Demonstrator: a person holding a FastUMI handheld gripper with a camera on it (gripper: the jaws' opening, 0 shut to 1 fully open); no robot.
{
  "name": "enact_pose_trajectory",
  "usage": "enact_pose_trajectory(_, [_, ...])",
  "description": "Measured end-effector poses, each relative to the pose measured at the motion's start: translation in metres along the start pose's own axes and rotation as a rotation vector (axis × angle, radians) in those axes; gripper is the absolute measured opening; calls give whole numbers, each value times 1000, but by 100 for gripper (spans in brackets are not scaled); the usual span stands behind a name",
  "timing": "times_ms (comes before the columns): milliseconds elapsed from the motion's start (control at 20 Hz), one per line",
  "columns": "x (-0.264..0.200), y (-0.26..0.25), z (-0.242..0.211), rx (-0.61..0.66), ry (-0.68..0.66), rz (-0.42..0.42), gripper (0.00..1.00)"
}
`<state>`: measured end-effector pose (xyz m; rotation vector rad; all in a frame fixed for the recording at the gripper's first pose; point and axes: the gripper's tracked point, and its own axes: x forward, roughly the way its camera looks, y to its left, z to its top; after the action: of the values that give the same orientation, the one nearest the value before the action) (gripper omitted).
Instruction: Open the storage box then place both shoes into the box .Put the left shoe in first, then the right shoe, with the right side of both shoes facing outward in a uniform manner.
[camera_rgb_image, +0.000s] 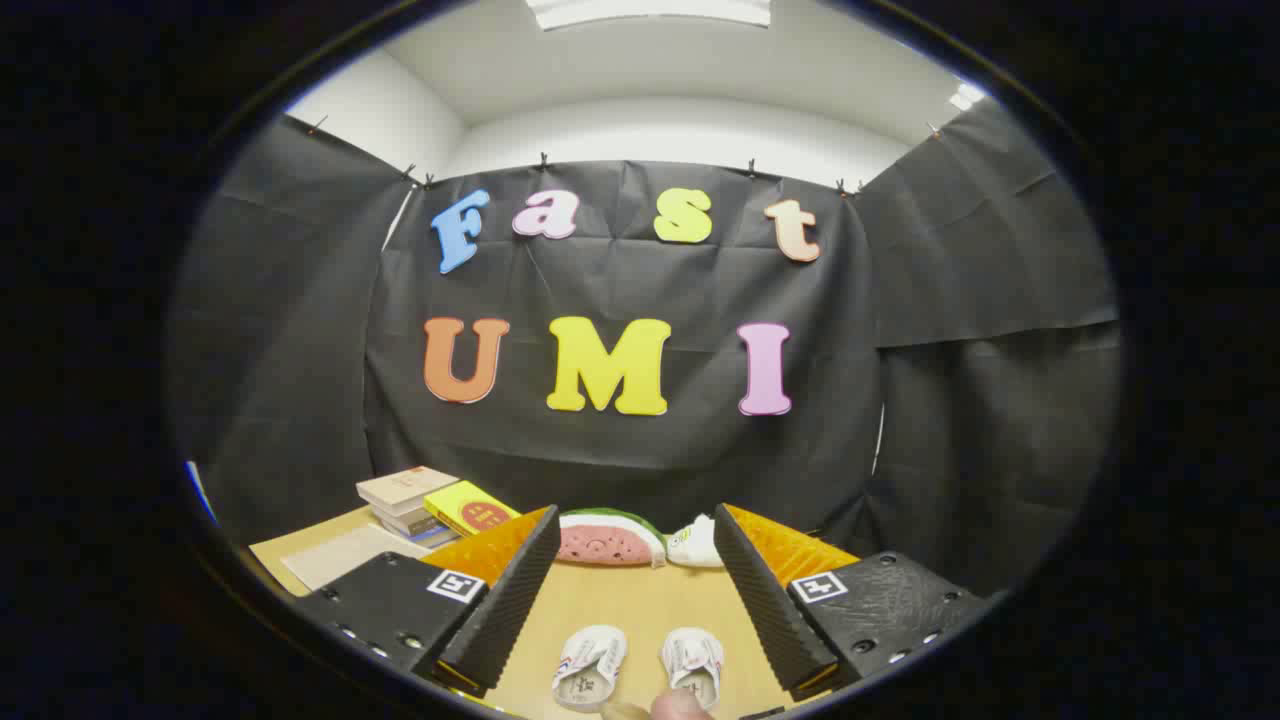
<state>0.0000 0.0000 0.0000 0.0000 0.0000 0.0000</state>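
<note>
Your tongs (635, 590) are spread wide, both fingers (505, 600) apart and pinching nothing, held above the wooden table (620, 610). Between the fingers, low down and close to you, lie the two white shoes: the left-hand shoe (588, 665) and the right-hand shoe (693, 662), side by side, a small gap between them, soles up or insoles showing; you cannot tell which from here. Neither finger touches either shoe. A fingertip (682, 706) of a person pokes in just below the right-hand shoe, touching or nearly touching its near end.

Beyond the fingertips, at the table's far edge against the black cloth wall (620, 460), rests a watermelon-slice cushion (610, 538), and just beside it on its right a small white object (694, 542) with markings too small to make out. Toward the far left corner of the table sits a stack of books (415, 505), a yellow one (470, 508) leaning on it. A pale sheet (335, 555) lies flat near the left edge.
</note>
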Motion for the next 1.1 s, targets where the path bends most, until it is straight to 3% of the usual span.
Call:
enact_pose_trajectory(850, [37, -38, 10, 23, -17, -54, 95])
enact_pose_trajectory(1100, [49, -27, 9, 9, 6, -19, 95])
